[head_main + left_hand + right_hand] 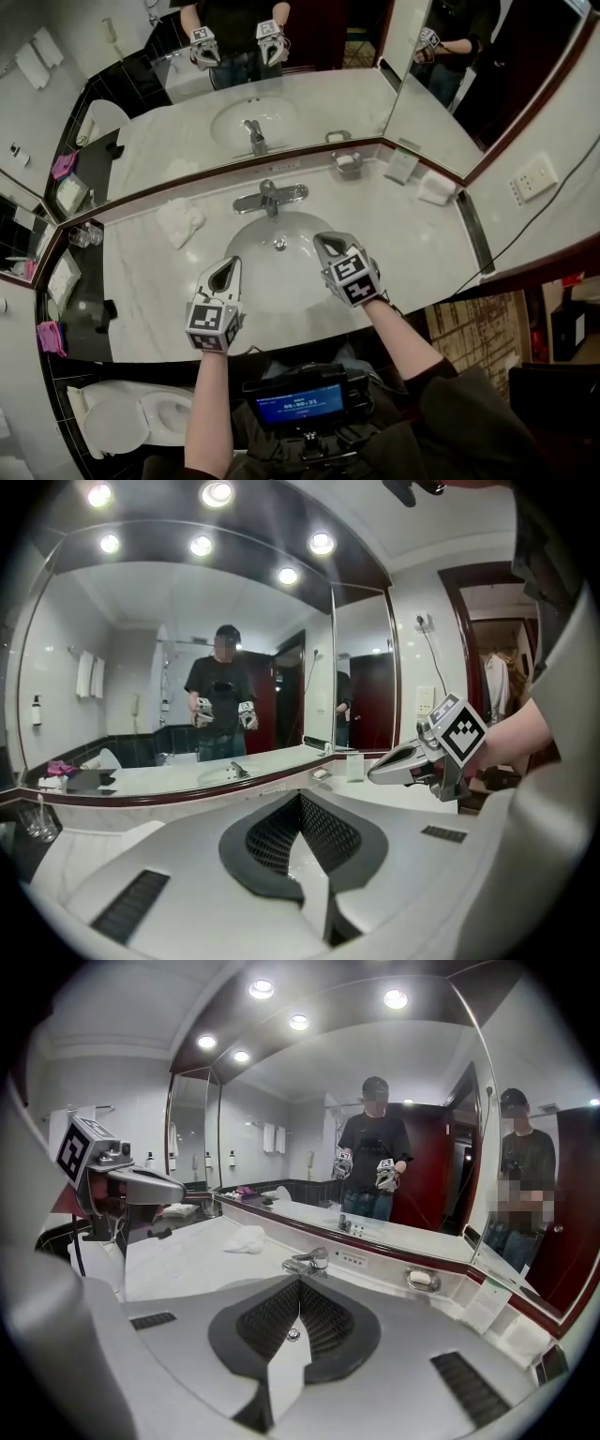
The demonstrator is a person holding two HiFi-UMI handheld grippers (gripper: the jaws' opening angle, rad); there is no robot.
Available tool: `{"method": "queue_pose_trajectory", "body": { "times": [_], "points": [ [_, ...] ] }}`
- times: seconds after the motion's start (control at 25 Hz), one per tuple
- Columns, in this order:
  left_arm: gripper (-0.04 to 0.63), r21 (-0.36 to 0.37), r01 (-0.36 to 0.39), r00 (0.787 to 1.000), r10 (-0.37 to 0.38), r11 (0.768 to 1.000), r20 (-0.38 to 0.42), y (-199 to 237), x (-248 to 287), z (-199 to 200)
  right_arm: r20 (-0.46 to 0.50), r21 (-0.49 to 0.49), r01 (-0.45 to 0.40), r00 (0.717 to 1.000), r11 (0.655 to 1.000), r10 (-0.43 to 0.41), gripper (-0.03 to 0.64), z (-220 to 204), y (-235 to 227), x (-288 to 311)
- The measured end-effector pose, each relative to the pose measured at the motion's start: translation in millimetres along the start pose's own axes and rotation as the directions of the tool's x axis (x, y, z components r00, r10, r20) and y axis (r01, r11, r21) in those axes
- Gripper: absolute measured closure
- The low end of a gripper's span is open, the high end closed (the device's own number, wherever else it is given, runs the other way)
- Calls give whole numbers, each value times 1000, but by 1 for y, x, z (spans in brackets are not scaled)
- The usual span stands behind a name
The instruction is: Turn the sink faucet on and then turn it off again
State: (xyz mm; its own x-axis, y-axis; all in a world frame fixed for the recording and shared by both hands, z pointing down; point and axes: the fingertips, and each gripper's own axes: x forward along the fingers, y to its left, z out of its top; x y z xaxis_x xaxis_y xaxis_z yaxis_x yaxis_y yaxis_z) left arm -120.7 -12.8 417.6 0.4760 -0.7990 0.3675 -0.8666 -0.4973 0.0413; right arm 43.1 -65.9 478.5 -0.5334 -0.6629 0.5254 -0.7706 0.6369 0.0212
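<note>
- Mirror — spans the wall beyond both pairs of jaws, angled at the right corner.
- Tabletop — pale marble, running out to the left and right of the jaws.
- Sink basin — white oval set in the tabletop, below and just ahead of both pairs of jaws.
- Left gripper — over the basin's near left rim; jaws closed together, nothing between them.
- Right gripper — over the basin's right side; jaws likewise pressed together and empty, apart from the left pair.
- Crumpled white cloth — ahead and to the left of the left jaws.
- Faucet — chrome, at the basin's far rim, ahead of both pairs of jaws and between their lines; untouched by either.
- Soap dish — ahead and to the right of the right jaws, at the mirror's foot.
- Drain — ahead, between the two pairs of jaws.
</note>
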Motion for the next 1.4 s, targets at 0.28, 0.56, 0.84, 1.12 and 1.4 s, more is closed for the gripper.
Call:
{"method": "queue_pose_trajectory", "body": {
  "times": [0.28,0.56,0.84,1.12,1.4],
  "points": [
    [595,-24,-3,1000,3,1000,-24,2,3,-12,-23,-93,8,1000,996,-10,594,-7,3,7],
    [595,5,-13,1000,13,1000,-28,12,15,-26,-80,-327,3,996,945,-30,532,-17,9,36],
    [595,25,-16,999,16,1000,-34,18,34,-34,-141,-525,-54,990,850,-24,405,-17,20,88],
    [595,5,-27,999,27,1000,-30,34,55,-48,-146,-677,-49,987,734,-69,368,-5,23,142],
    [595,-9,-25,999,25,1000,-27,49,78,-61,-137,-760,-42,986,648,-96,367,-5,23,196]
  ]
}}
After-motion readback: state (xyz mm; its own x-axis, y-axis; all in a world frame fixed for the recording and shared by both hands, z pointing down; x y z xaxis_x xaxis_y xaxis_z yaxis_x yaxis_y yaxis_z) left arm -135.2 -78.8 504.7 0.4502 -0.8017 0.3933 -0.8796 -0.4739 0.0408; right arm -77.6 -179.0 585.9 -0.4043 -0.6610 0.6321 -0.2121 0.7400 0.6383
